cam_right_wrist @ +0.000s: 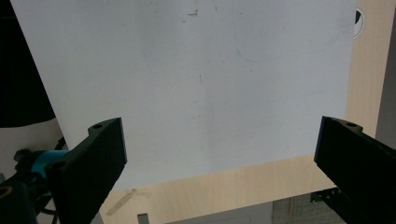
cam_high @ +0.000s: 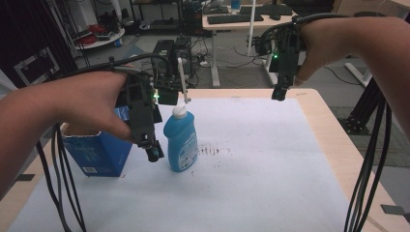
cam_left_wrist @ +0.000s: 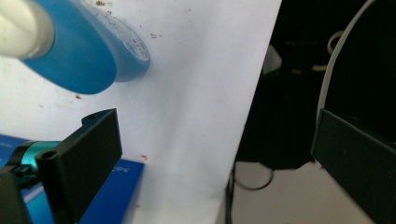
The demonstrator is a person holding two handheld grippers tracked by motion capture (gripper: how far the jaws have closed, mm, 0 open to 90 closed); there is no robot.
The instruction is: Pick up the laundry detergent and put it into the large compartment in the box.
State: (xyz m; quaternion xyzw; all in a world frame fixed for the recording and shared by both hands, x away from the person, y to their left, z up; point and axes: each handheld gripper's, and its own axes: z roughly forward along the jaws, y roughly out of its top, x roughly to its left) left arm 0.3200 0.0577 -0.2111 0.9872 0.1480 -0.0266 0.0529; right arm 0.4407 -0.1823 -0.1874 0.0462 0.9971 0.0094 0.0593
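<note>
Jaws of both grippers spread wide and empty, left gripper [cam_high: 151,147] just beside upright blue bottle [cam_high: 181,140] on the white sheet [cam_high: 261,164] covering the desk, blue box [cam_high: 99,152] at left, right gripper [cam_high: 279,93] raised over the far edge.

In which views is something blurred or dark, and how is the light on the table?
High view: dim, even light; the bottle is fairly sharp, with no glare. Left gripper view: the bottle is close and out of focus, its cap washed out; the right side past the sheet is nearly black. Right gripper view: the white sheet is evenly lit, faint marks legible; fingers dark.
</note>
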